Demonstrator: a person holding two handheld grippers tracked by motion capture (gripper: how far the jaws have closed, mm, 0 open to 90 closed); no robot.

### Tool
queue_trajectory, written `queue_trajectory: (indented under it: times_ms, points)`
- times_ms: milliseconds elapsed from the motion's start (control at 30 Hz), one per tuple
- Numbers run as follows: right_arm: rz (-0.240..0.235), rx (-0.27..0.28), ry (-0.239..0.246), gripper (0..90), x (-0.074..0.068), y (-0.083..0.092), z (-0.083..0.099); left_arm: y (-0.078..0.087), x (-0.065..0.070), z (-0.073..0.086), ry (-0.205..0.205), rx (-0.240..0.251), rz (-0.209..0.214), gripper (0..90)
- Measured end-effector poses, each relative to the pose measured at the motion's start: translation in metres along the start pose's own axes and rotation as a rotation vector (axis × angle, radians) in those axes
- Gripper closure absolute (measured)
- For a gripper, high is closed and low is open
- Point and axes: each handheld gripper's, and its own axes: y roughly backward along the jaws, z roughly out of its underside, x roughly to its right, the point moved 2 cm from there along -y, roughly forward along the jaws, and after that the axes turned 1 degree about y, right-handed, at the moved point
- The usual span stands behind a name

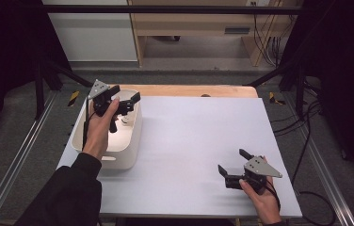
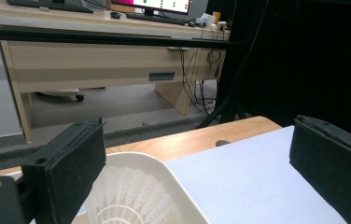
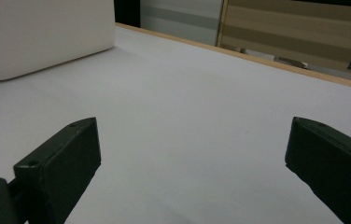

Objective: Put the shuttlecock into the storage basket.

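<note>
Left gripper (image 1: 127, 102): jaws spread wide, empty, held above the far end of the white rounded plastic tub (image 1: 129, 155).
Right gripper (image 1: 234, 170): jaws apart, empty, low over the pale grey table sheet (image 1: 198, 141), well apart from the tub.
Shuttlecock: 1 white feathered shuttlecock (image 2: 131, 198) lies inside the tub, below the left jaws.
Risk: closing hard could crush the feathers; a low approach could knock the rim.
Hidden: its cork end is cut off.

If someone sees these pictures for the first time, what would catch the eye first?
Probably the white bin at the table's left edge, with the left tool held open above it. A white shuttlecock lies inside the bin. The right tool rests open near the front right of the pale table.
</note>
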Motion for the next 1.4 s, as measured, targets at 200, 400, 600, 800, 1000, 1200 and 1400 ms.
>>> queue_trajectory:
  times_ms: [200, 400, 600, 800, 1000, 1200, 1400]
  points:
    - [-0.006, -0.006, 0.001, 3.4, -0.001, -0.001, 0.0, 0.004, 0.0, -0.002, 0.0, 0.005, -0.012, 3.5]
    - [-0.007, -0.002, -0.004, 3.3, -0.001, 0.0, -0.001, 0.009, 0.006, -0.006, -0.003, 0.019, 0.008, 3.3]
    - [-0.007, 0.0, -0.006, 3.0, -0.001, 0.0, -0.001, 0.012, 0.013, -0.009, -0.02, 0.021, 0.026, 3.0]
    - [-0.004, -0.001, -0.006, 3.0, -0.001, 0.001, -0.001, 0.015, 0.021, -0.012, -0.038, 0.026, 0.044, 2.9]
    - [-0.005, 0.0, -0.005, 2.9, -0.001, 0.001, -0.001, 0.019, 0.033, -0.015, -0.054, 0.029, 0.075, 2.9]
    - [-0.003, 0.002, 0.0, 2.9, -0.001, 0.001, -0.001, 0.019, 0.048, -0.017, -0.065, 0.035, 0.111, 2.6]
    - [-0.001, -0.002, 0.002, 2.9, -0.001, 0.0, -0.001, 0.017, 0.067, -0.018, -0.072, 0.043, 0.154, 2.7]
